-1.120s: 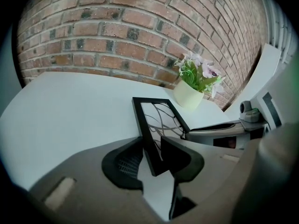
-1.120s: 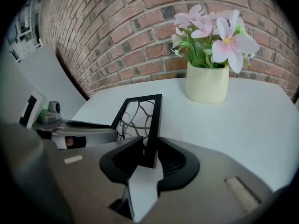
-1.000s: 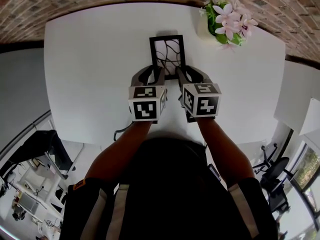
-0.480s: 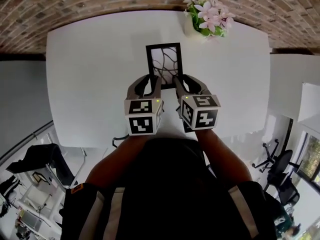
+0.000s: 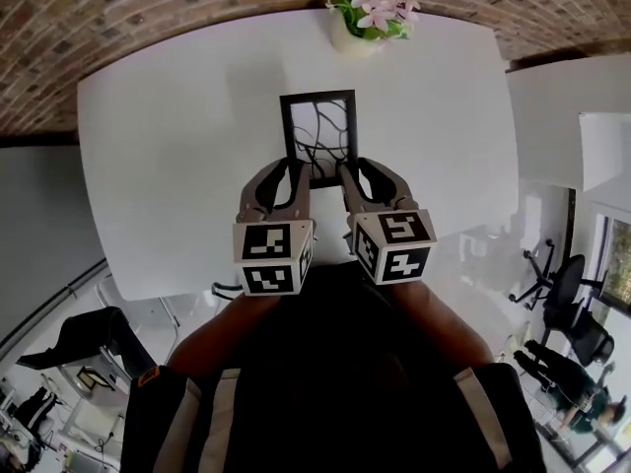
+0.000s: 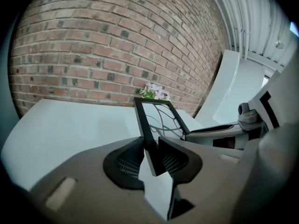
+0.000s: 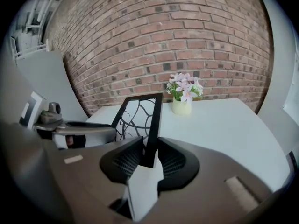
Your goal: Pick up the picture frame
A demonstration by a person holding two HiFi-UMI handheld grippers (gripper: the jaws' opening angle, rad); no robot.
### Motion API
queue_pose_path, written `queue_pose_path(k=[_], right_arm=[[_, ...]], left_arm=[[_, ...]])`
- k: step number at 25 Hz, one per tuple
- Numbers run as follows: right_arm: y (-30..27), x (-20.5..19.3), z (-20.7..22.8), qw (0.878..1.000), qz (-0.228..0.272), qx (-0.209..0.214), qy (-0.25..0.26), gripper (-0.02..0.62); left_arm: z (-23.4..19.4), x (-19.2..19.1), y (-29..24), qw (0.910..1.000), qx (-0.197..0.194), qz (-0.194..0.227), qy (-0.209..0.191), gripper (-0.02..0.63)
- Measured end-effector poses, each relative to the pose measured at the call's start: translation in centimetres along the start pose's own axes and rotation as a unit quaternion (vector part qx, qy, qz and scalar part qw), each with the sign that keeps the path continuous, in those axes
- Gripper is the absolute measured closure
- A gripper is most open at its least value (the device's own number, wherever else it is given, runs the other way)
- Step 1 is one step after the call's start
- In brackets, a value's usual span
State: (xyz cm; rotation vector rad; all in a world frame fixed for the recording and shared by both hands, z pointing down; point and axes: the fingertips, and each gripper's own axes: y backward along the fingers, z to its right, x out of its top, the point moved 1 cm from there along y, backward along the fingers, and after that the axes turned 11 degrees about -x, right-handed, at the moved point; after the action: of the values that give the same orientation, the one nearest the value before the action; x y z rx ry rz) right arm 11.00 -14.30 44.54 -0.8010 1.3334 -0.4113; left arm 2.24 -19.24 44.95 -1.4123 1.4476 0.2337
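A black picture frame (image 5: 317,136) with a branch-line pattern hangs over the middle of the white table (image 5: 168,166), gripped at its near end from both sides. My left gripper (image 5: 296,173) has the frame's left rail (image 6: 145,127) between its pads; its jaws are closing and press on the rail. My right gripper (image 5: 348,173) is shut on the right rail (image 7: 153,125). In the left gripper view the right gripper (image 6: 219,129) shows at the frame's far side. The left gripper (image 7: 79,127) appears likewise in the right gripper view.
A pale pot of pink and white flowers (image 5: 365,8) stands at the table's far edge by the brick wall (image 5: 148,18). More white tables (image 5: 552,87) lie to the right. Office chairs (image 5: 567,304) stand on the floor at lower right.
Both grippers have risen and come nearer the head camera, with the picture frame between them. The frame has lifted with them.
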Motion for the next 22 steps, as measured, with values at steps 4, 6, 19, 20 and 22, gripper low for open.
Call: queue_pose_path(k=[4, 6, 19, 20, 22], right_arm=[[2.5, -0.1, 1.6, 1.000, 0.014, -0.010, -0.013, 0.495], [3.5, -0.2, 2.5, 1.000, 0.022, -0.013, -0.017, 0.495], [13.8, -3.1, 9.7, 0.994, 0.089, -0.029, -0.056, 0.497], [14.9, -3.2, 10.2, 0.993, 0.096, -0.031, -0.057, 0.497], [16.9, -3.6, 11.0, 0.991, 0.111, -0.035, -0.059, 0.497]], left_arm=[[3.2, 0.4, 0.7, 0.9996, -0.021, 0.010, -0.016, 0.518], [4.6, 0.5, 0.7, 0.9992, -0.028, 0.011, -0.025, 0.517], [16.9, -0.3, 2.3, 0.9949, -0.054, 0.040, -0.075, 0.518], [18.0, -0.3, 2.6, 0.9943, -0.056, 0.044, -0.079, 0.518], [19.9, -0.4, 3.3, 0.9930, -0.060, 0.053, -0.087, 0.518]])
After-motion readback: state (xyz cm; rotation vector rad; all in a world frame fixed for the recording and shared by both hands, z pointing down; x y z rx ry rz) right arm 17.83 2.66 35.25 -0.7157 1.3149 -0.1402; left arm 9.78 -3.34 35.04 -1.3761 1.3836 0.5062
